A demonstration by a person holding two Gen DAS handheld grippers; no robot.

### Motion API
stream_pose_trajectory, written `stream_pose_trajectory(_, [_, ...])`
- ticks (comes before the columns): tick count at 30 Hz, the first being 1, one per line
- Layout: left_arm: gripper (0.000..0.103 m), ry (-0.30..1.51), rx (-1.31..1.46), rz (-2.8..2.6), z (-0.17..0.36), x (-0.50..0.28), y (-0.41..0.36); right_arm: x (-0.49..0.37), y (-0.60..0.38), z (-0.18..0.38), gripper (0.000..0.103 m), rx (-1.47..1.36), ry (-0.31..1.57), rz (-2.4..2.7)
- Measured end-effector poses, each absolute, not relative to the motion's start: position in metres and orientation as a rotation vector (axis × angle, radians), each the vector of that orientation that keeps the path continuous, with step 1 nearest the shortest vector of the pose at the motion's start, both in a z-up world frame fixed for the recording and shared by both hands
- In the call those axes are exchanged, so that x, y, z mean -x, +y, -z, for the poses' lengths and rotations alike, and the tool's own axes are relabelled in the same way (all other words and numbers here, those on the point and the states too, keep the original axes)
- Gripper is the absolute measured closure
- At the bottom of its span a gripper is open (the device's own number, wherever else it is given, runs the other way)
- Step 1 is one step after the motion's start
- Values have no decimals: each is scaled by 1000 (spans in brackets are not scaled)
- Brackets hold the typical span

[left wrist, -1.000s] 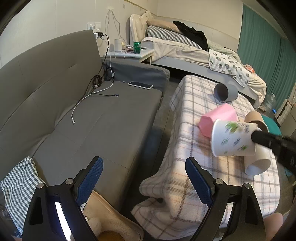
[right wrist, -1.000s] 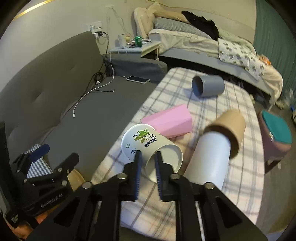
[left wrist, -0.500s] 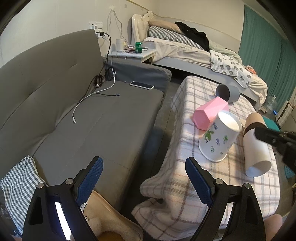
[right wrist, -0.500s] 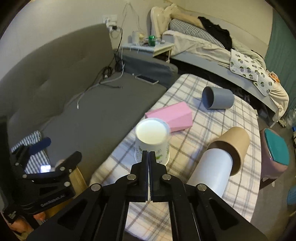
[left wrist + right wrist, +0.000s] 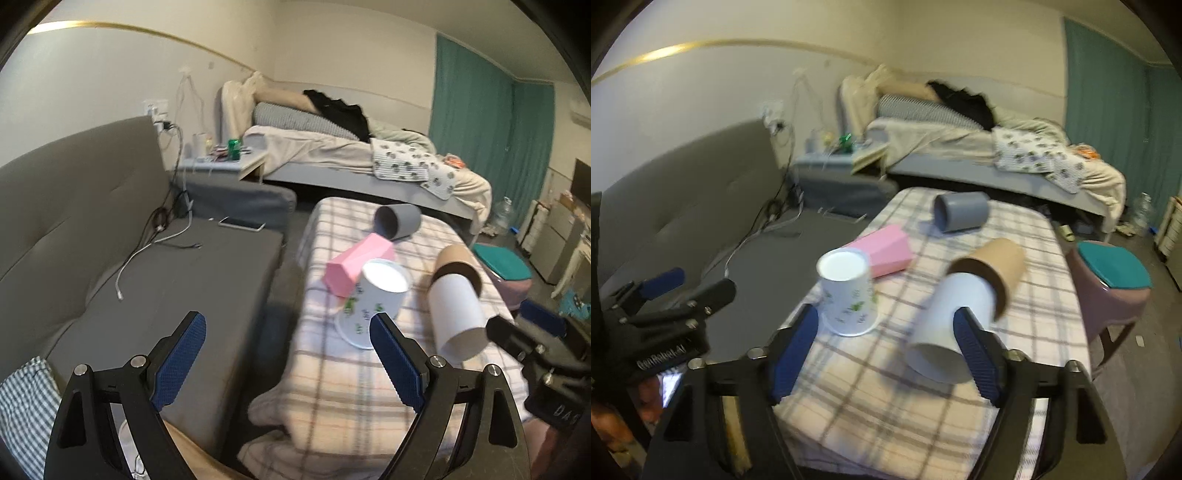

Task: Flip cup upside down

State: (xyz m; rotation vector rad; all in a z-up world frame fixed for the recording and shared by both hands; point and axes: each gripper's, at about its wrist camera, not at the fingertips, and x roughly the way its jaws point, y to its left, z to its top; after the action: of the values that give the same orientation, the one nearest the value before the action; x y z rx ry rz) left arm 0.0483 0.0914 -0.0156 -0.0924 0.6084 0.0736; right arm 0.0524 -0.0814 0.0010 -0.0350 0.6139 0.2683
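Note:
A white paper cup with green leaf prints [image 5: 847,293] stands upside down, rim on the plaid cloth, near the table's left edge; it also shows in the left wrist view [image 5: 373,302]. My right gripper [image 5: 886,350] is open and empty, just behind the cup and apart from it. My left gripper [image 5: 288,358] is open and empty, held off the table's left front over the sofa edge. A pink cup [image 5: 882,249] lies on its side right behind the white cup.
A white and brown cardboard tube [image 5: 967,306] lies to the cup's right. A grey cup [image 5: 960,212] lies on its side at the far end. The plaid table [image 5: 923,417] has a grey sofa [image 5: 147,280] on its left and a teal-topped stool [image 5: 1112,280] on its right.
My right gripper set the white cup rim-down on the cloth, opened and drew back from it. Both cameras tilted up.

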Motion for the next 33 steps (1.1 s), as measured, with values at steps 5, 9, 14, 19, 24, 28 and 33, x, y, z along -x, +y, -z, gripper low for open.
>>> stream_pose_trajectory(5, [10, 577, 38, -60, 16, -42, 78, -48, -101, 15, 24, -15, 641, -220])
stream_pose_trajectory(9, [5, 555, 18, -61, 15, -37, 74, -46, -111, 16, 15, -40, 623, -185])
stream_pose_trajectory(14, [4, 547, 5, -66, 14, -32, 72, -43, -118, 16, 11, -71, 603, -168])
stream_pose_trajectory(19, [4, 558, -9, -58, 16, -31, 68, -41, -119, 17, 9, -70, 600, -158])
stream_pose_trajectory(24, [4, 556, 1, -66, 16, -32, 66, -41, -121, 16, 8, -80, 596, -147])
stream_pose_trajectory(28, [4, 551, -2, -75, 17, -32, 67, -42, -121, 17, 8, -78, 601, -141])
stream_pose_trajectory(33, [4, 549, -4, -65, 16, -31, 67, -42, -121, 17, 8, -77, 602, -141])
